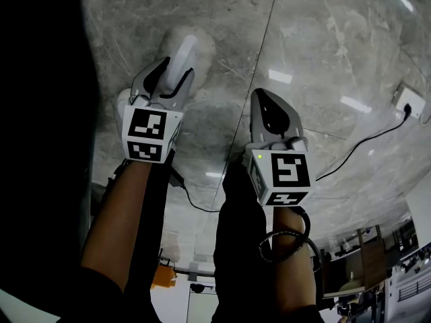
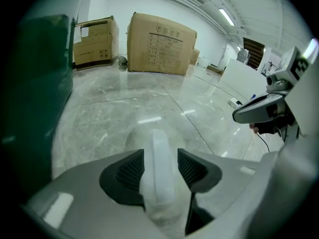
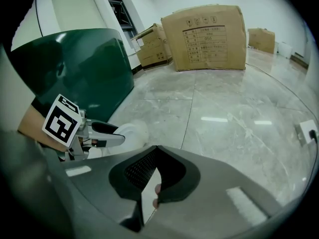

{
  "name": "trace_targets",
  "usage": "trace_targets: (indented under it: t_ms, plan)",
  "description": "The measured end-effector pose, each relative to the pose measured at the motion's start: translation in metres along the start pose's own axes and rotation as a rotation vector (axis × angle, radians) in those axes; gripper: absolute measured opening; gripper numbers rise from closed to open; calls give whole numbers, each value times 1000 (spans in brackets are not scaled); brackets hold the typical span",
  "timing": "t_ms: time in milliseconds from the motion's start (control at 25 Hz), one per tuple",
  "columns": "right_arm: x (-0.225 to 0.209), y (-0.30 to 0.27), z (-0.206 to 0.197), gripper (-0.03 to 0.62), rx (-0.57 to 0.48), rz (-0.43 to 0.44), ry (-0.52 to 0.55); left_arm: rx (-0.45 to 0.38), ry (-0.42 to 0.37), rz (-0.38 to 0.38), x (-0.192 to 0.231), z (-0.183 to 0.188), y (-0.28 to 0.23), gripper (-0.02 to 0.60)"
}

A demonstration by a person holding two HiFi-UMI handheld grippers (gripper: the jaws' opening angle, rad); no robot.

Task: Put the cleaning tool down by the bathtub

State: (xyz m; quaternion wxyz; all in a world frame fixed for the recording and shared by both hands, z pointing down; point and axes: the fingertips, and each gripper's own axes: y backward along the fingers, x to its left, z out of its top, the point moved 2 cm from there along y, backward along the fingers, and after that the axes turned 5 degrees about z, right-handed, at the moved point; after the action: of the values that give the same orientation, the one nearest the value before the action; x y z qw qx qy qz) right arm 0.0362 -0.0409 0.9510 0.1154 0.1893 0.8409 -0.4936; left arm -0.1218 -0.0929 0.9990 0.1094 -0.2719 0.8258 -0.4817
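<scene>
**Left claw carries the cleaning tool over the floor, tub off to its left**

The left claw is clamped on the white cleaning tool. The handle sits between the ribbed pads and runs out ahead of the tips to a fluffy white head. I can't tell if that head touches the marble floor. The dark green bathtub rises close on this claw's left. The right claw is pinched together on nothing, hanging just to the right. The risks, as I judge them: the handle looks smooth, so a loose grip could let it slide out early. Released from height, the tool could skid on the glossy floor, away from the tub. The right claw sits near enough to clip it.
</scene>
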Motion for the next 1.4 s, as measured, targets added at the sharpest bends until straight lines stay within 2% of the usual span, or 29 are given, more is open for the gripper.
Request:
trace_targets:
  t_ms: [400,560,760,1400]
  plan:
    - [18,41,34,23,-11,-7,31,-7,-55,-39,-16,41,39,209]
    - [26,60,57,23,-48,-22,16,-35,-95,-51,-22,65,59,209]
    - [40,84,79,23,-81,-32,20,-62,-107,-54,-22,86,88,204]
    - [97,165,143,23,-186,-66,26,-169,-136,-57,-34,152,189,76]
